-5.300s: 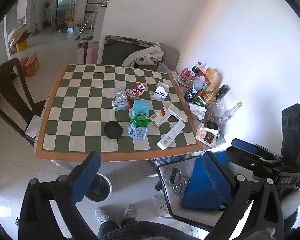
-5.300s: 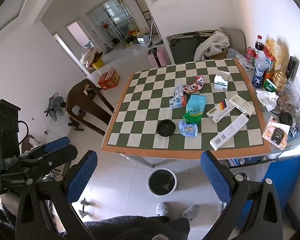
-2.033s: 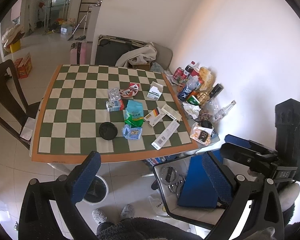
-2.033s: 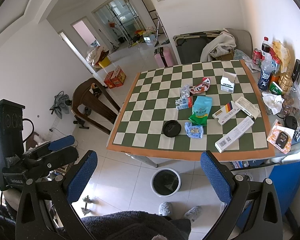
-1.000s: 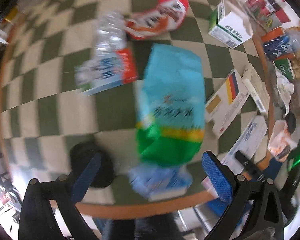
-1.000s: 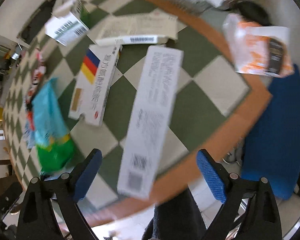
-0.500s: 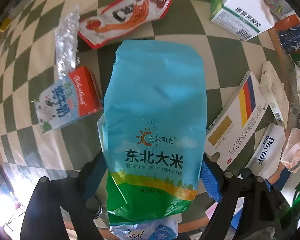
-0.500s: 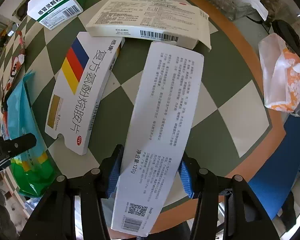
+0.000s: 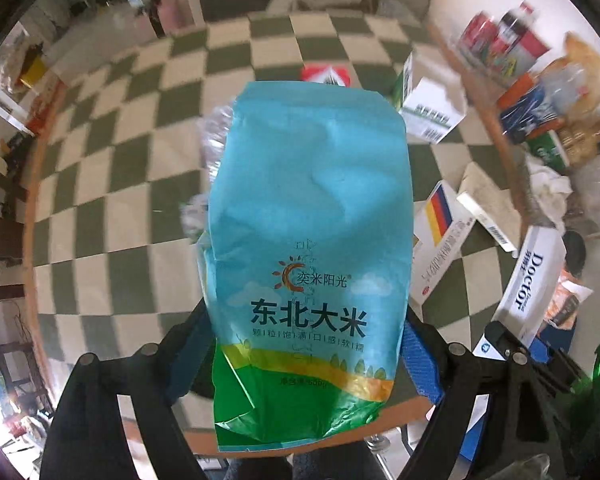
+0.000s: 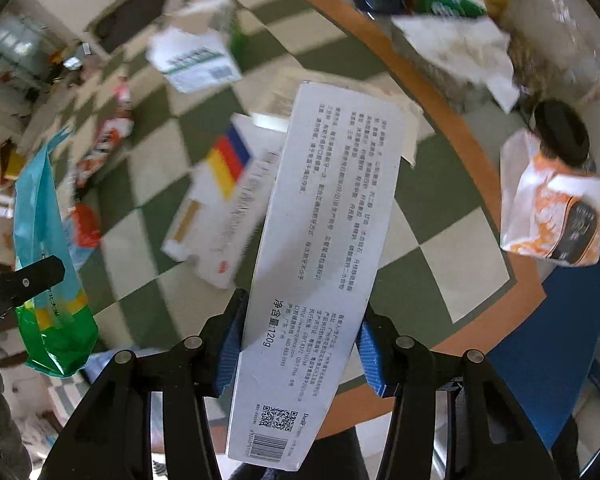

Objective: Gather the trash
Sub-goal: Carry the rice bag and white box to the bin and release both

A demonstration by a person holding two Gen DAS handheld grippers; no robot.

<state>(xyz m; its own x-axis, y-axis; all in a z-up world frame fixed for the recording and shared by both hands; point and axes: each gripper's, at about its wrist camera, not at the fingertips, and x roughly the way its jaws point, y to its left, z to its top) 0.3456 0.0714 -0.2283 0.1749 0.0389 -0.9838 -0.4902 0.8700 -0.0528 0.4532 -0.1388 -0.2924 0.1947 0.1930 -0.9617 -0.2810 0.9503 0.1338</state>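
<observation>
Table [image 9: 112, 184] with the green-and-white checked top is sitting under both grippers, littered with boxes and wrappers. I am holding two pieces of trash clear of it, so I judge the pick-up step done and the carry-off about to begin; a drop spot is not in view, so the next move calls for finding a bin and releasing each piece over it without the limp bag snagging.

My left gripper [image 9: 308, 354] is clamping the lower part of the blue and green rice bag [image 9: 308, 216], which is standing up in front of the camera. It is reading 东北大米, with a sun logo above.

My right gripper [image 10: 300, 344] is pinching the long white toothpaste box [image 10: 324, 240] by its sides, near the barcode end. I am reading 净含量:120g, a QR code and a barcode there; the left view is showing "Doctor" on its side.

A flat box with black, red and yellow stripes [image 10: 216, 196] is lying on the table, just beside.
</observation>
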